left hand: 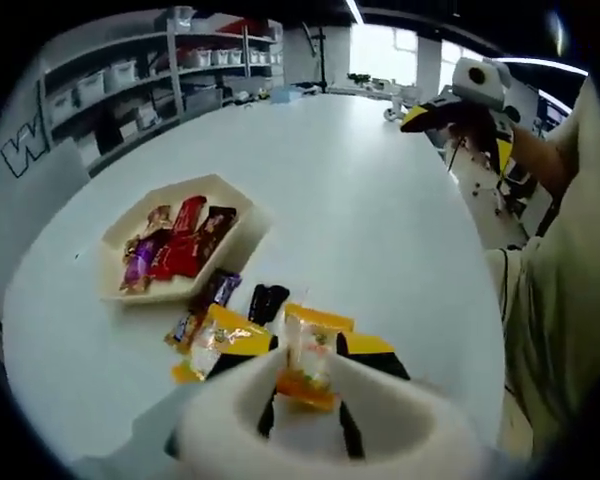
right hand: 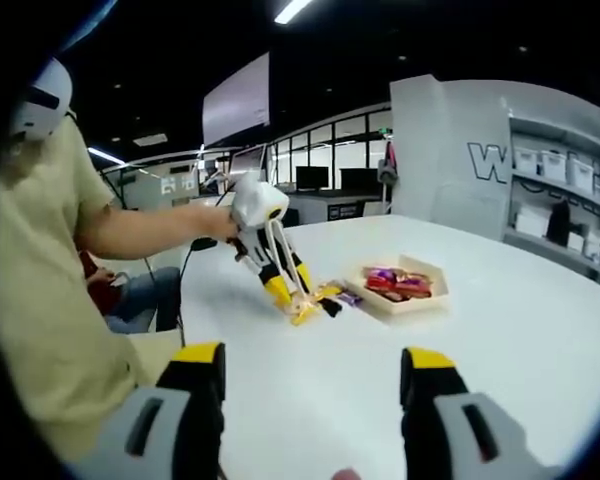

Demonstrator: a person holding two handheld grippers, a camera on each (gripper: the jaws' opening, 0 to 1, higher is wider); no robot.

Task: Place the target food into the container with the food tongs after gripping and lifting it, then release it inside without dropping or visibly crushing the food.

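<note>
Left gripper view, nearest: my left gripper (left hand: 302, 340) has its yellow-tipped fingers (left hand: 365, 345) squeezed in on the white food tongs (left hand: 280, 420), whose looped end sits close under the lens
Target food: a small sweet in a clear and orange wrapper (left hand: 308, 365) stands between the tong arms; I cannot tell whether it is off the counter (left hand: 380, 220) yet
How it will handle: I judge it very light, with a slick crinkly wrapper that could slide out of smooth tong tips; the filling may crack or dent under a hard pinch
Where to hold: across the fat middle of the sweet, not on the twisted or sealed wrapper ends, which would let it swing or slip; only enough squeeze to stop sliding
Beside it: a yellow-wrapped sweet (left hand: 215, 340) and two dark wrapped bars (left hand: 268, 300) lie loose on the counter, close enough that I could nudge them
Container: the pale six-sided tray (left hand: 215, 180) lies just beyond the loose pieces, already holding red, brown and purple wrapped pieces; room looks tight, so I would aim for its nearer open corner
Right gripper view: my right gripper (right hand: 313, 358) hangs with its fingers (right hand: 200, 360) spread wide and nothing between them, well apart from the tray (right hand: 380, 305)
Far: storage shelves (left hand: 130, 80) along the wall
</note>
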